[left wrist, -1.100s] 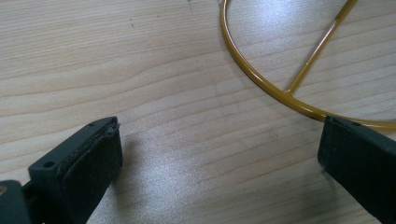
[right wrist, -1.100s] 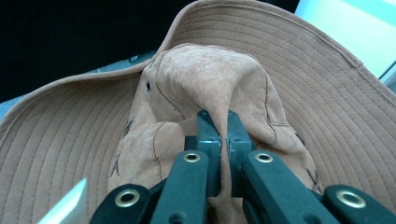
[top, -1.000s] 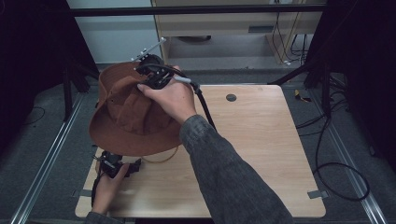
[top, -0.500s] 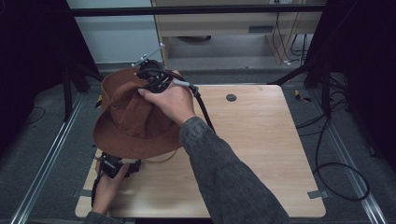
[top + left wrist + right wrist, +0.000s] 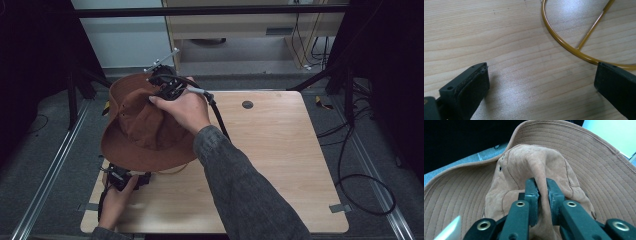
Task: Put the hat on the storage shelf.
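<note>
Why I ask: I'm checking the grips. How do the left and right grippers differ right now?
The right gripper pinches a fold of the brown hat, its jaws just easing open; the left gripper stands wide open, holding nothing. The right is raised over the table; the left sits low by a yellow wire ring. Both have black jaws.

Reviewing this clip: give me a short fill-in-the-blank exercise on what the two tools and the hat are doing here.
1. The right tool pinches a fold of the hat's ____.
2. The brown hat hangs over the ____ side of the wooden table.
3. The left tool has its jaws ____ above bare wood.
4. Near it lies a thin ____ wire hoop.

Missing words: crown; left; open; yellow
</note>
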Motion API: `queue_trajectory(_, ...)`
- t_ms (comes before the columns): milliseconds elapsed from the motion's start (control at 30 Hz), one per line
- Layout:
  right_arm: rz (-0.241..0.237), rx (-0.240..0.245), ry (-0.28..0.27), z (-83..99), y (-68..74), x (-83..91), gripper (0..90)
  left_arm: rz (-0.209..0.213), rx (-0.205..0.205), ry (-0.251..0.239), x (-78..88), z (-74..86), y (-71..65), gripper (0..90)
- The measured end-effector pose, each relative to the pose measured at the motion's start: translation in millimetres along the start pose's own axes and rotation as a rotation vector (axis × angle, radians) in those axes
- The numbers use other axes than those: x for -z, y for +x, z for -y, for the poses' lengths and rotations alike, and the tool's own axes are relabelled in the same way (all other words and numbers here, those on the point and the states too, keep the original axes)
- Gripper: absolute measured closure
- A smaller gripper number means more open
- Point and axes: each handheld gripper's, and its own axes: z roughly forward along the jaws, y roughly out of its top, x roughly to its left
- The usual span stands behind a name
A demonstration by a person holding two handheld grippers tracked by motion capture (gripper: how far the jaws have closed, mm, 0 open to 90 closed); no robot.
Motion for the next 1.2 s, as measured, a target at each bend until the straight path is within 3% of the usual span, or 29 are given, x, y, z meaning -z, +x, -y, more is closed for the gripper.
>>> queue_trajectory(467, 0.021, -0.019, 0.001, 5.3, -4.2, 1.8, 59.4, 0.003, 0.000, 0.000, 0.0, 0.0, -0.1, 0.0)
queue_trajectory(733, 0.033, -0.011, -0.010, 5.3, 1.3, 7.1, 42.6, 0.003, 0.000, -0.001, 0.0, 0.0, -0.5, 0.0)
queue_trajectory(933, 0.043, -0.005, -0.007, 5.8, 3.3, 9.1, 38.2, 0.004, 0.000, -0.001, 0.0, 0.0, -0.7, 0.0)
queue_trajectory(1200, 0.047, -0.003, -0.008, 10.2, 8.1, 18.0, 25.7, 0.004, 0.001, -0.001, 0.0, 0.0, -0.8, 0.0)
